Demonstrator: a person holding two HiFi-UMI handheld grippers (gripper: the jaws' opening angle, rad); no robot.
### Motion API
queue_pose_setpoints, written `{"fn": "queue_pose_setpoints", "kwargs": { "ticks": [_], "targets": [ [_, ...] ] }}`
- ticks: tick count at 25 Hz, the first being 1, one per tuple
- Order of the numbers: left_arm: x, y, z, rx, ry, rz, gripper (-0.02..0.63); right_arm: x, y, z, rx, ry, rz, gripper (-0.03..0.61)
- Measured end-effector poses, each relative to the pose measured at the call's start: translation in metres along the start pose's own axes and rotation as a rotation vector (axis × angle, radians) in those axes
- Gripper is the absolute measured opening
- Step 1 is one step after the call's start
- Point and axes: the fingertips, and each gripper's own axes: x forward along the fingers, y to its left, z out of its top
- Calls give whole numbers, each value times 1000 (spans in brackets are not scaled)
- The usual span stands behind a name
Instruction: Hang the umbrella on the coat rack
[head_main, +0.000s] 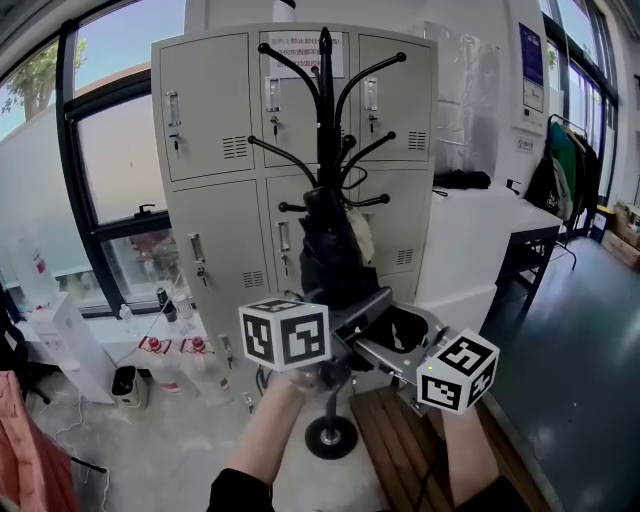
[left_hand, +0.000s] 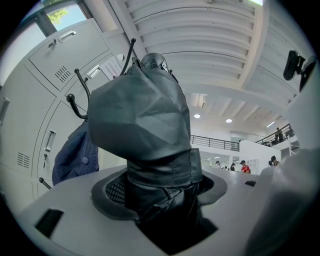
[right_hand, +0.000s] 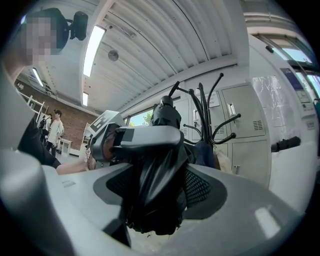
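A folded black umbrella (head_main: 328, 252) stands upright in front of the black coat rack (head_main: 325, 110), its top reaching the rack's lower hooks. My left gripper (head_main: 352, 312) is shut on the umbrella's lower part from the left. My right gripper (head_main: 392, 338) is shut on it from the right, just below. In the left gripper view the umbrella (left_hand: 145, 125) bulges above my left gripper (left_hand: 165, 202), with rack hooks (left_hand: 79, 92) behind. In the right gripper view my right gripper (right_hand: 152, 197) pinches the umbrella's bunched fabric (right_hand: 155, 175), with the coat rack (right_hand: 202, 112) beyond.
Grey lockers (head_main: 210, 150) stand right behind the rack. A blue garment (left_hand: 75, 155) and a cream item (head_main: 362, 238) hang on it. A white counter (head_main: 480, 230) is to the right, a wooden bench (head_main: 400, 440) by the rack's base (head_main: 331, 437), and bottles (head_main: 185, 365) on the floor to the left.
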Motion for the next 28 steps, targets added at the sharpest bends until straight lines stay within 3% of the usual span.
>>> {"fn": "queue_pose_setpoints", "kwargs": {
  "ticks": [8, 16, 28],
  "targets": [
    [8, 4, 25, -24, 7, 4, 316, 11, -11, 25, 0, -22, -6, 280],
    [16, 6, 51, 7, 11, 19, 316, 19, -22, 50, -10, -55, -2, 279],
    [27, 26, 45, -24, 69, 80, 314, 29, -35, 43, 15, -42, -15, 279]
  ]
}}
